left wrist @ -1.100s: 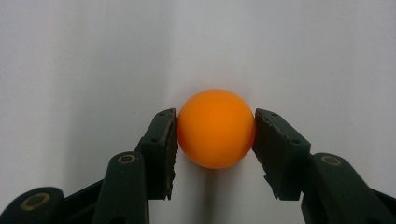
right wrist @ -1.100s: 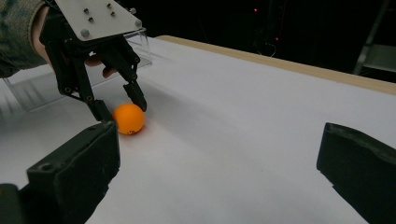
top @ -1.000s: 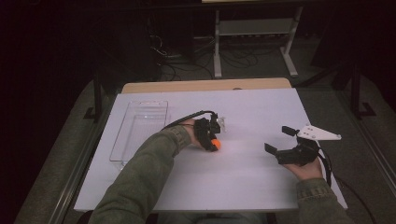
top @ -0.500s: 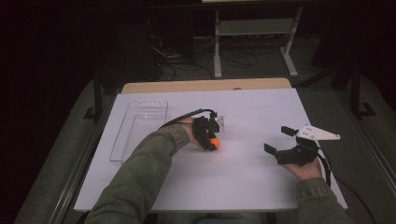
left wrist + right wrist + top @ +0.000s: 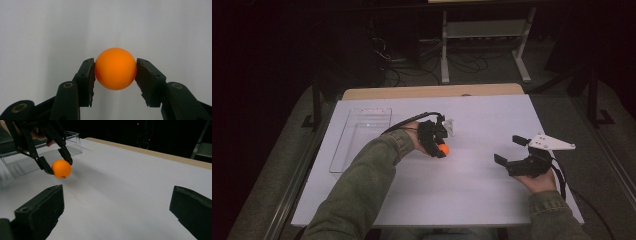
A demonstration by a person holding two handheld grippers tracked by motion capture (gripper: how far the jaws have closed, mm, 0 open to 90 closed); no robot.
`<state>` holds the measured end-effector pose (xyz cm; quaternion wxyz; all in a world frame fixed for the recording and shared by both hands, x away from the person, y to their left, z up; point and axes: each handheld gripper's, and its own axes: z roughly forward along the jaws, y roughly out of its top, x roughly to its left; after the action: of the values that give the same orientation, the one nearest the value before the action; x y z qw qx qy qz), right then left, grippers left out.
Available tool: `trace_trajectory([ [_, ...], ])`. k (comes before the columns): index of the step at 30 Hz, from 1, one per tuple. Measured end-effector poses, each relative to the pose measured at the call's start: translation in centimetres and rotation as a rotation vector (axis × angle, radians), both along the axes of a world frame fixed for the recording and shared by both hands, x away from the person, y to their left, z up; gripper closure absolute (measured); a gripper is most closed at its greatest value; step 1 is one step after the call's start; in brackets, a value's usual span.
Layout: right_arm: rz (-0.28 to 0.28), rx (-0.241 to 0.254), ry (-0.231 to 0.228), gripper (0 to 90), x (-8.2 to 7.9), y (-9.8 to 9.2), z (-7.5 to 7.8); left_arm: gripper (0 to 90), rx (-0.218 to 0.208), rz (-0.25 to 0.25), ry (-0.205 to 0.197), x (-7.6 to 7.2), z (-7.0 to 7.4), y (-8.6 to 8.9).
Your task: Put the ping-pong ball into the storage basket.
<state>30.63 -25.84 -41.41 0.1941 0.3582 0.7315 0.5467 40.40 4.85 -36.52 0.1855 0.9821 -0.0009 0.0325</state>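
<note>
An orange ball (image 5: pixel 115 68) is clamped between the two black jaws of my left gripper (image 5: pixel 442 149), both pads pressing on its sides. The ball (image 5: pixel 444 149) hangs a little above the white table (image 5: pixel 472 195), near its middle. From the right gripper view the same ball (image 5: pixel 61 169) and the left gripper (image 5: pixel 58 166) appear at the upper left, with a shadow on the table under them. My right gripper (image 5: pixel 511 150) rests at the table's right side, jaws wide apart and nothing between them.
A clear plastic tray (image 5: pixel 343 159) lies on the left part of the table, beyond my left forearm (image 5: pixel 362 185). The tray (image 5: pixel 75 137) also stands behind the ball in the right gripper view. A metal shelf frame (image 5: pixel 484 30) and cables sit on the dark floor behind the table.
My left gripper has risen slightly with the orange ball held in it. The right gripper has stayed where it was.
</note>
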Motion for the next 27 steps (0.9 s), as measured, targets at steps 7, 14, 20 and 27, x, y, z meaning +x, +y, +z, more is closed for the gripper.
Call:
trace_trajectory([
  [7,0.003,-0.002,0.001,0.0,0.0,0.0,0.0,50.5,-0.002,-0.002,-0.009,-0.4,1.1,0.3],
  [14,0.002,-0.004,0.003,0.0,0.0,0.1,0.0,50.5,-0.006,-0.013,-0.027,-0.9,2.2,0.8],
  [20,0.0,-0.005,0.003,0.0,0.0,0.0,0.0,50.5,-0.019,-0.008,-0.042,-1.2,3.6,1.2],
  [27,0.004,-0.004,0.003,0.0,0.0,0.1,0.0,50.5,-0.022,-0.003,-0.056,-1.5,5.0,1.6],
])
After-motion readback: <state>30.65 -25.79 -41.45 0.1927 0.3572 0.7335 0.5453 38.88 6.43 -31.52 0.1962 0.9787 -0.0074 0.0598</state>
